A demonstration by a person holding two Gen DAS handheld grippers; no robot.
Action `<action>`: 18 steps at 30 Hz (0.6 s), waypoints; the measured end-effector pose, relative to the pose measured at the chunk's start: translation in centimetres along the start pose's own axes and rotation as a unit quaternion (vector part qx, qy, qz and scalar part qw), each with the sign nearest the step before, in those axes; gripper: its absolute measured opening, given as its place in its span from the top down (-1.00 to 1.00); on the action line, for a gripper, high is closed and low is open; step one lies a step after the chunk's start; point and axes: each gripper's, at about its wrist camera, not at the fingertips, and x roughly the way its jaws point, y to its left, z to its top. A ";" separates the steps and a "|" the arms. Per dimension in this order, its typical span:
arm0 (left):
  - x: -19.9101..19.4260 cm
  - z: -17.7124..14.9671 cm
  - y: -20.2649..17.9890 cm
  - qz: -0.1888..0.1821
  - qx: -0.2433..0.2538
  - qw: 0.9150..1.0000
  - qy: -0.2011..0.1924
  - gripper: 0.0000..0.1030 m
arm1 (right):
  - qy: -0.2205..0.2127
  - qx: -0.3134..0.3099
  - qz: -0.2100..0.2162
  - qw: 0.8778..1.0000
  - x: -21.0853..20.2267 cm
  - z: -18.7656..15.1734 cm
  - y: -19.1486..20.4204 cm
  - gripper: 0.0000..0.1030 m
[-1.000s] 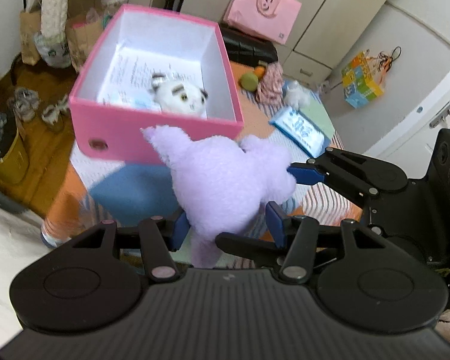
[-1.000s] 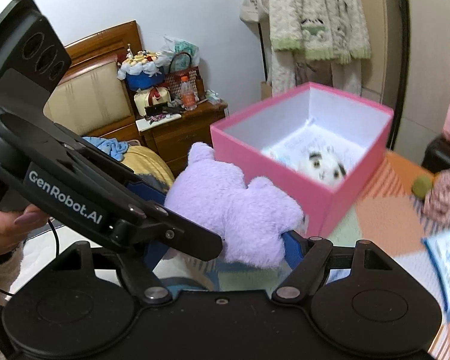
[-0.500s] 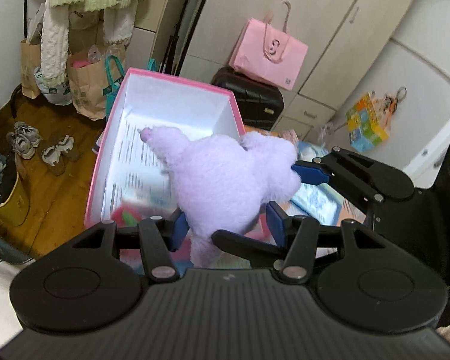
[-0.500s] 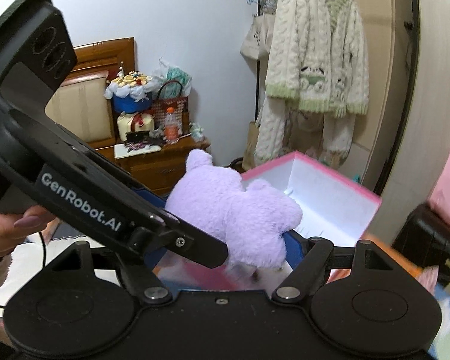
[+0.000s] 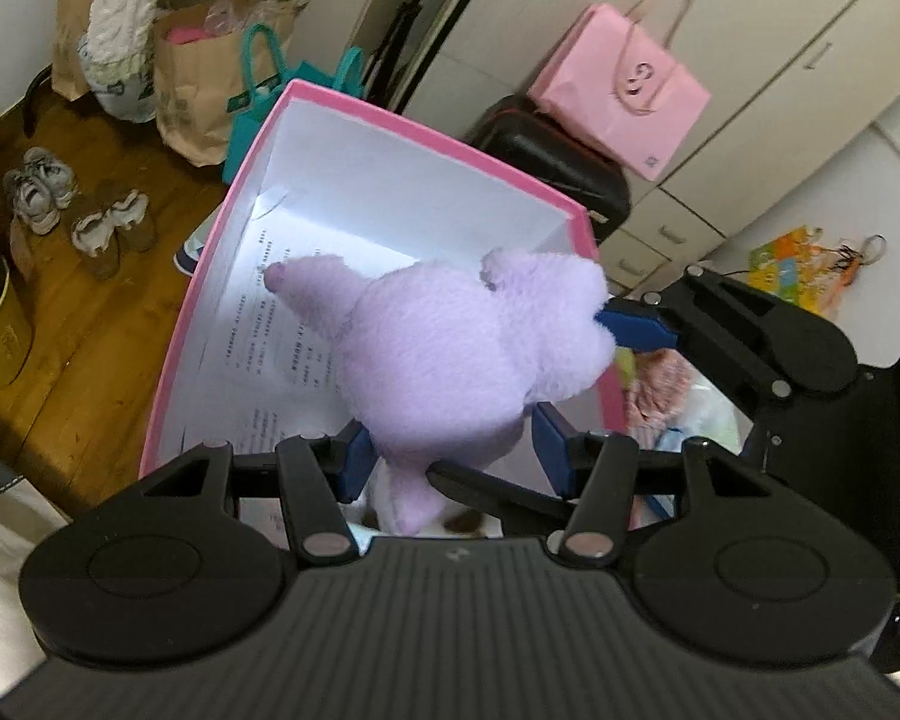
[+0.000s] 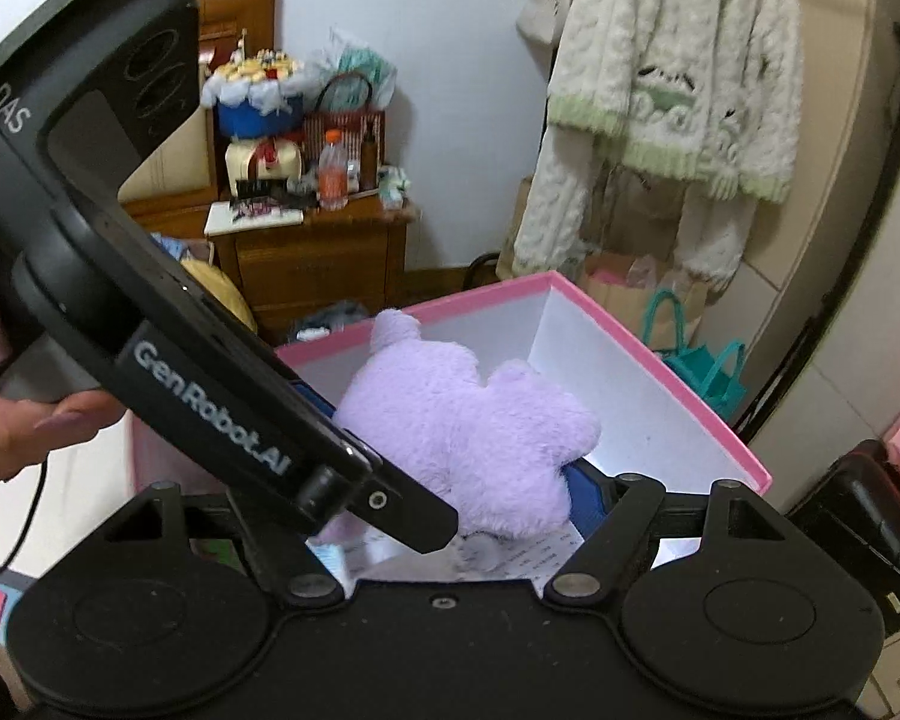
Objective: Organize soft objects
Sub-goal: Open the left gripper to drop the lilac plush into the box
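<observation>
A purple plush toy point(image 5: 450, 354) hangs over the open pink box point(image 5: 402, 126), held by both grippers. My left gripper point(image 5: 450, 456) is shut on its lower body. My right gripper point(image 6: 450, 480) is shut on its other side; its blue finger point(image 5: 636, 327) presses the toy's right end in the left wrist view. The toy also shows in the right wrist view point(image 6: 468, 420), above the box point(image 6: 660, 372). The box floor is lined with printed paper point(image 5: 270, 336). A white plush is barely visible under the toy.
A pink gift bag point(image 5: 624, 102) and a black suitcase point(image 5: 552, 162) stand behind the box. Paper bags point(image 5: 198, 78) and shoes point(image 5: 72, 210) are on the wood floor at left. A cream sweater point(image 6: 672, 96) hangs at right; a nightstand point(image 6: 318, 258) stands beyond.
Both grippers carried the purple plush forward from in front of the box to over its inside. The white plush in the box is now mostly hidden beneath it.
</observation>
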 end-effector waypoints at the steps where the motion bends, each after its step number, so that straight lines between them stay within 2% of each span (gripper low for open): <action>1: 0.3 0.3 0.2 0.001 -0.004 1.000 0.004 -0.02 | 0.002 -0.005 0.004 1.000 0.4 -0.1 -0.3 -0.56; 5: 1.2 0.7 1.2 0.002 -0.014 1.000 0.008 -0.05 | 0.007 -0.044 0.031 0.999 1.7 0.3 -1.3 -0.56; 12: 1.5 0.5 1.8 0.033 -0.011 0.999 0.020 -0.04 | 0.017 -0.099 0.087 0.991 3.2 0.7 -1.4 -0.56; 18: 1.7 0.6 1.9 0.051 -0.017 0.999 0.009 -0.03 | 0.012 -0.094 0.111 0.989 3.8 0.4 -2.4 -0.56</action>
